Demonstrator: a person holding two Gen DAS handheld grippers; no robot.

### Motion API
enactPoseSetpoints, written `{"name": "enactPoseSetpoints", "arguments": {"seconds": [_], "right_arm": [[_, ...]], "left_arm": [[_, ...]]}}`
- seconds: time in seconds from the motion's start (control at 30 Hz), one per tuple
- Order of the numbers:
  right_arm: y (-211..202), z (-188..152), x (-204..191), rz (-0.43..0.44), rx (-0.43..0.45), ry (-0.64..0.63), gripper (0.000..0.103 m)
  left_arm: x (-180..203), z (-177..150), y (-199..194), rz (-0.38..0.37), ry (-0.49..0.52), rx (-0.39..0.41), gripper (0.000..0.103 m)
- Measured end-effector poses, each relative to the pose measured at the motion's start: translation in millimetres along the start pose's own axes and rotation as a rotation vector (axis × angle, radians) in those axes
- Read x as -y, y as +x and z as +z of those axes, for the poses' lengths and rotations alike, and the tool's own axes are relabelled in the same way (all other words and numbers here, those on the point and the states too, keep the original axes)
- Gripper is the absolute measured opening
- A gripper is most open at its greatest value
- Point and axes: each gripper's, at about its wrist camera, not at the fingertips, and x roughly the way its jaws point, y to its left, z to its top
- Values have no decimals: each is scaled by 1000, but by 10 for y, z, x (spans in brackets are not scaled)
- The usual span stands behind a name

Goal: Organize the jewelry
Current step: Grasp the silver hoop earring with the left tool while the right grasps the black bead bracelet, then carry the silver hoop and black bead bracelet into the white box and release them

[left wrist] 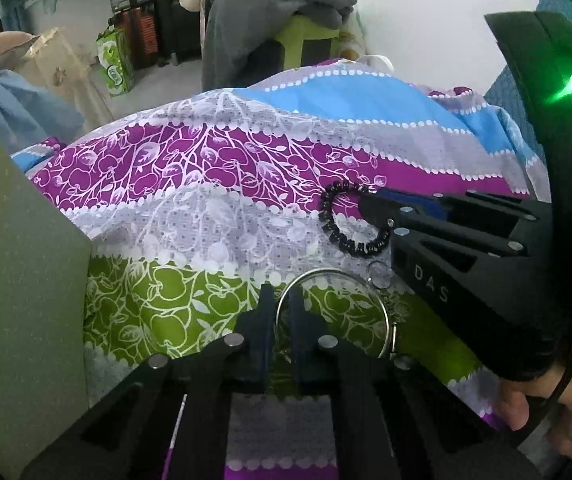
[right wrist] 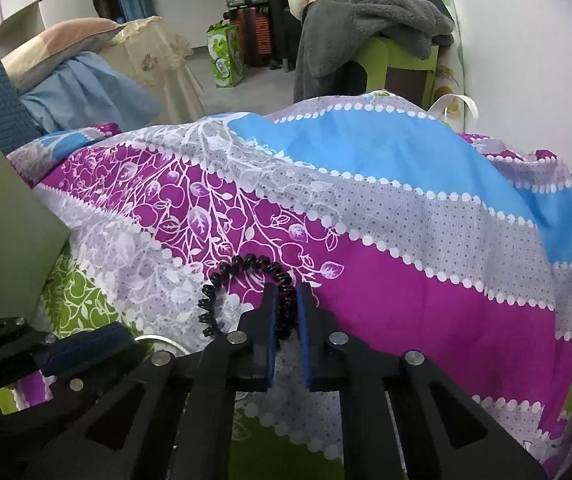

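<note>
The left gripper (left wrist: 281,300) has its blue-padded fingers (left wrist: 266,320) drawn in narrow on the rim of a silver metal bangle (left wrist: 384,320), the thin wire passing between the two pads while the rest of the hoop curves away to the right of them — a small clear ring (left wrist: 379,274) and a short chain hang off its far right side. The bangle lies on the patterned bedspread (left wrist: 205,208), over its green band. Just beyond that hoop, the right gripper (right wrist: 288,312) has its fingers (right wrist: 269,320) closed narrow on a black spiral hair tie (right wrist: 241,270); the near right arc of the coil sits pinched between the pads, and the loop spreads out ahead and to the left of them over the purple and grey stripes. A hand (left wrist: 558,412) wraps the right gripper's handle. To the left of both pairs of fingers stands an olive-green box (left wrist: 17,280), its flat side facing them.
</note>
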Motion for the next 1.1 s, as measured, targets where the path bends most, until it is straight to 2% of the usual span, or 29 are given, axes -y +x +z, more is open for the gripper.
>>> {"name": "enactPoseSetpoints", "arguments": {"seconds": [0.3, 0.5, 1.1], "right_arm": [[-177, 45, -24, 3, 39, 6, 7], [-346, 6, 28, -15, 54, 49, 7], [-1074, -563, -33, -51, 38, 225, 7]], "left_arm": [[-78, -14, -62, -24, -43, -14, 1], [-122, -30, -252, -37, -59, 5, 1], [-139, -210, -916, -53, -35, 73, 0]]}}
